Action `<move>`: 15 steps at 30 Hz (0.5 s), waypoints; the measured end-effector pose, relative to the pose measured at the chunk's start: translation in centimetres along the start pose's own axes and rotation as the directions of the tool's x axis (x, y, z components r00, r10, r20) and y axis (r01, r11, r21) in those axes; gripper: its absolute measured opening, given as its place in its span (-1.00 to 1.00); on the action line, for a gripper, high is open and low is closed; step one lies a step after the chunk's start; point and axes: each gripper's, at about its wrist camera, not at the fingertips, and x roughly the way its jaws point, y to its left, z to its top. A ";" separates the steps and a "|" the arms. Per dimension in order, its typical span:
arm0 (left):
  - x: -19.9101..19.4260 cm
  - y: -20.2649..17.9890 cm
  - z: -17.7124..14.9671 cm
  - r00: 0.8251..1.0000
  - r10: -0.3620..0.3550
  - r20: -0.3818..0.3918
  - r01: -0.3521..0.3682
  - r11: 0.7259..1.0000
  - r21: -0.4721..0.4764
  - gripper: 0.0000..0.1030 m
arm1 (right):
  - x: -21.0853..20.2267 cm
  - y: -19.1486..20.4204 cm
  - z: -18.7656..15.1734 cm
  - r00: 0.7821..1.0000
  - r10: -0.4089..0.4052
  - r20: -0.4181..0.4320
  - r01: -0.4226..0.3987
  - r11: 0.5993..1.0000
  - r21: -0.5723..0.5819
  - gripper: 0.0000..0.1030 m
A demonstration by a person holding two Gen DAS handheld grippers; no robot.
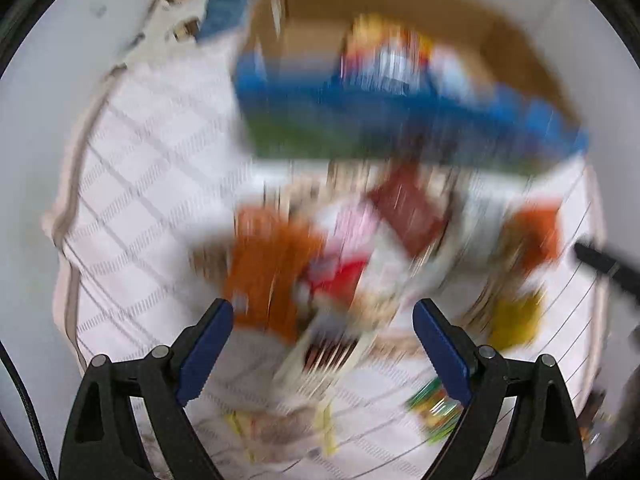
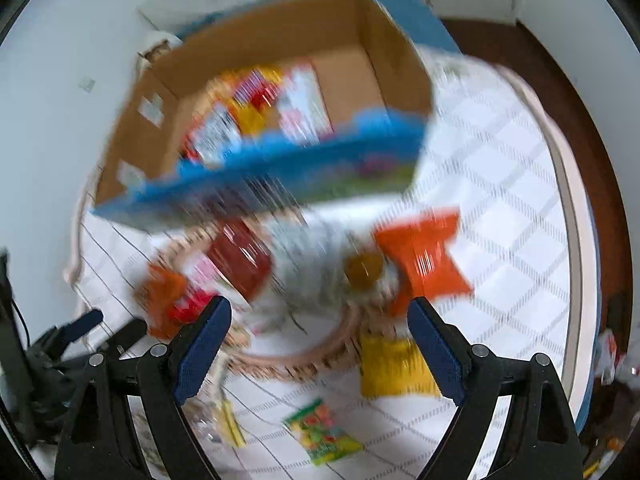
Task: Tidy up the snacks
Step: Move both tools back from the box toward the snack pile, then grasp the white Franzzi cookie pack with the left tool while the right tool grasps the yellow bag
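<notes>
Heavily blurred, both wrist views look down on a white checked cloth [image 2: 500,208] spread over a bed or similar surface, so fine detail is lost. Farthest left in the right wrist view sits the left gripper [image 2: 106,326], low and dark at the cloth's edge. In its own view the left gripper [image 1: 322,344] stands wide open with nothing between its blue pads, and an orange snack packet [image 1: 268,276] lies just ahead of its left finger. Beyond that, a dark red packet [image 1: 408,212] rests among a smeared heap of snacks in the middle. Behind the heap stands a cardboard box [image 2: 280,44] with a blue printed front wall, open at the top and holding several bright packets [image 2: 256,108].

The right gripper [image 2: 319,344] is likewise spread open and empty. A woven basket [image 2: 304,364] lies just ahead between its fingers. Further right, a bright orange packet [image 2: 424,260] lies just beyond its right finger, a yellow packet [image 2: 394,368] lies beside that finger, and a green sweet bag [image 2: 322,432] lies near the bottom centre.
</notes>
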 end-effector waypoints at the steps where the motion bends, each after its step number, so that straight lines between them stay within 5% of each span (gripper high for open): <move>1: 1.5 -0.2 -1.1 0.999 0.013 -0.034 -0.012 0.999 0.031 0.78 | 0.9 -0.7 -0.9 1.000 -0.013 -0.024 0.013 1.000 0.008 0.79; 6: 7.9 -1.4 -3.9 0.981 0.134 -0.139 -0.109 0.979 0.174 0.78 | 4.3 -3.6 -3.7 0.993 -0.054 -0.108 0.061 0.996 0.063 0.79; 9: 9.7 -2.0 -4.0 0.978 0.148 -0.148 -0.116 0.972 0.206 0.75 | 6.5 -4.7 -4.7 0.984 -0.080 -0.157 0.094 0.992 0.079 0.79; 13: 9.7 -3.3 -4.2 0.983 0.111 -0.147 -0.078 0.974 0.211 0.01 | 8.0 -4.6 -5.9 0.974 -0.144 -0.176 0.148 0.989 0.009 0.79; 15: 9.4 -3.9 -4.3 0.984 0.107 -0.143 -0.080 0.980 0.184 -0.01 | 7.8 -5.7 -6.3 0.979 -0.097 -0.181 0.114 0.990 0.085 0.79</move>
